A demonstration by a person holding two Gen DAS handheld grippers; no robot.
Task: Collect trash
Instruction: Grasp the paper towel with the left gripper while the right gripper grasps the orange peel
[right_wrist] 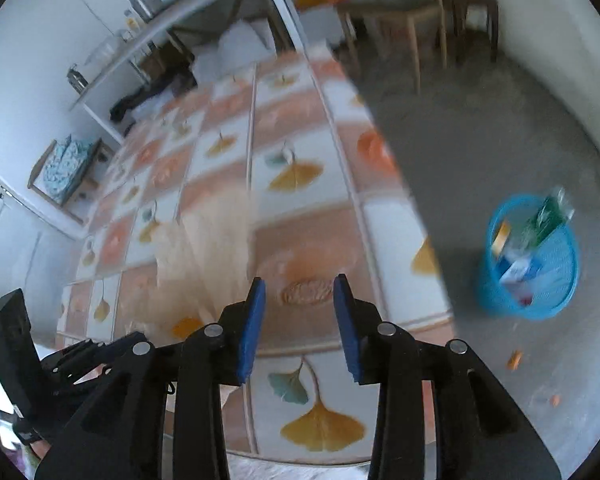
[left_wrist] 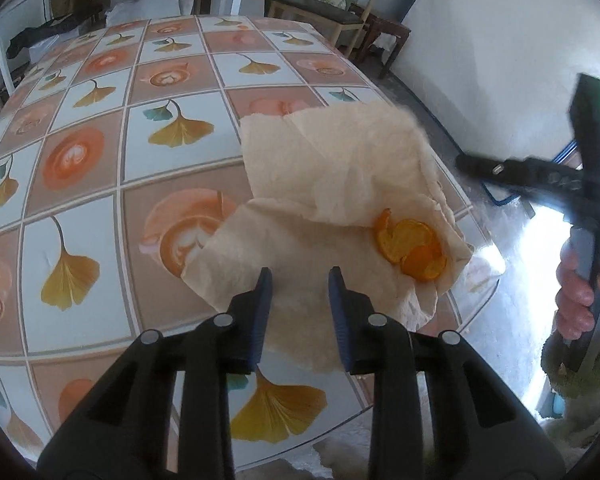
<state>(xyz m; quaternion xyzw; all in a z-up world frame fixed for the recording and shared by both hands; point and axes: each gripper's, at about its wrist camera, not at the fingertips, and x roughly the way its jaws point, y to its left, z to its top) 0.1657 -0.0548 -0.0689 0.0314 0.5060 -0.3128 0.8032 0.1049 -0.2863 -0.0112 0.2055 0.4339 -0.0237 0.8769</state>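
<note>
A crumpled cream paper napkin (left_wrist: pixel 332 184) lies near the right edge of the patterned table (left_wrist: pixel 100 152), with orange peel pieces (left_wrist: pixel 412 246) on its right corner. My left gripper (left_wrist: pixel 299 280) is open, its fingers just over the napkin's near edge. In the blurred right wrist view the napkin (right_wrist: pixel 208 256) shows as a pale smear to the left. My right gripper (right_wrist: pixel 299 286) is open and empty above the table. A blue mesh bin (right_wrist: pixel 532 256) holding trash stands on the floor to the right.
The right hand-held gripper (left_wrist: pixel 580 184) hovers off the table's right side in the left wrist view. Small orange scraps (right_wrist: pixel 514 359) lie on the grey floor near the bin. Chairs (left_wrist: pixel 332 12) and a shelf (right_wrist: pixel 152 32) stand beyond the table.
</note>
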